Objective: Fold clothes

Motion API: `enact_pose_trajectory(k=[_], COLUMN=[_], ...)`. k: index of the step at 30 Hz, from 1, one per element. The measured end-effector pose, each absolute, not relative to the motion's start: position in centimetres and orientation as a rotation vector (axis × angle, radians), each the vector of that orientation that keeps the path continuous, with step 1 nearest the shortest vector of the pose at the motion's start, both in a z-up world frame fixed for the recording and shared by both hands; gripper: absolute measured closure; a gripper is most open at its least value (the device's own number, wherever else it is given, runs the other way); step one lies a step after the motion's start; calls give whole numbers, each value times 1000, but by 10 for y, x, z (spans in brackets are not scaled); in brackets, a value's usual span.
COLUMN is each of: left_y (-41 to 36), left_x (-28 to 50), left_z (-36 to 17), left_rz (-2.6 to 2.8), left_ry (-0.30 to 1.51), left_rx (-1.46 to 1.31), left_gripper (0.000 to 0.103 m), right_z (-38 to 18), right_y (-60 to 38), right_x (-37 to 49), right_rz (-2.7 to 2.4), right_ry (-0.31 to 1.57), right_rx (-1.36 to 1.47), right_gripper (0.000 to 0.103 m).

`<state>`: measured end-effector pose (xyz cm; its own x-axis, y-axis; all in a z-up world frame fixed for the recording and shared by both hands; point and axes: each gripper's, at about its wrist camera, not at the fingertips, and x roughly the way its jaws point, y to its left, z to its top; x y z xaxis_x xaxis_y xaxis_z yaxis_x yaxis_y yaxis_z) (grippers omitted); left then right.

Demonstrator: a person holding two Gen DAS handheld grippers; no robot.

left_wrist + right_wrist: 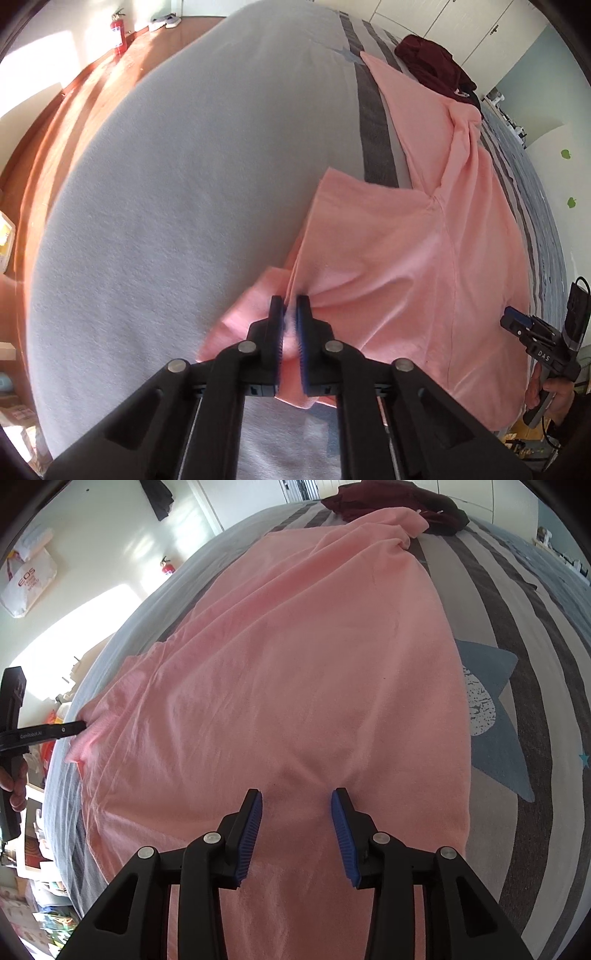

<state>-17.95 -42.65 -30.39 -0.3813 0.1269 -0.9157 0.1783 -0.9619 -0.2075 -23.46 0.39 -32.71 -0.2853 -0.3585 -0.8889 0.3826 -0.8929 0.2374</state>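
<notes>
My left gripper (290,301) is clenched on a bunched edge of the pink shirt (417,266), which lies spread across the bed (184,192). Only the left wrist view shows this pinch close up, with cloth squeezed between the blue pads (300,332); the right wrist view shows it from the side, at the shirt's left edge. My right gripper (297,797) sits released, jaws spread just above the shirt's near hem (295,867). Beyond the shirt's far end a dark maroon garment (399,502) lies heaped. Left of the bed, a red fire extinguisher (119,35) stands by the wall. A blue star print (495,716) shows right of the shirt.
</notes>
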Motion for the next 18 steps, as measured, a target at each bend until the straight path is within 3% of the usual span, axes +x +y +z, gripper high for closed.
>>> enact_pose_trajectory(k=[3,6,9,18], left_y=[-444,-470,-464,-422], left_x=[-185,-184,-170,-112], left_z=[-294,-293,-284,-289], left_rz=[-2507,-2449,-2491,-2515], left_ry=[294,378,339,597], left_rx=[1626,1600,1569,1627], left_gripper=[99,99,99,91], right_z=[-327,-327,-328,-324], right_y=[4,4,2,-3], right_x=[-235,-235,-236,-229], right_rz=[-2205,-2206,-2210,-2214], right_ry=[38,43,44,28], right_rx=[1516,1517,1519,1514], right_gripper=[67,67,67,67])
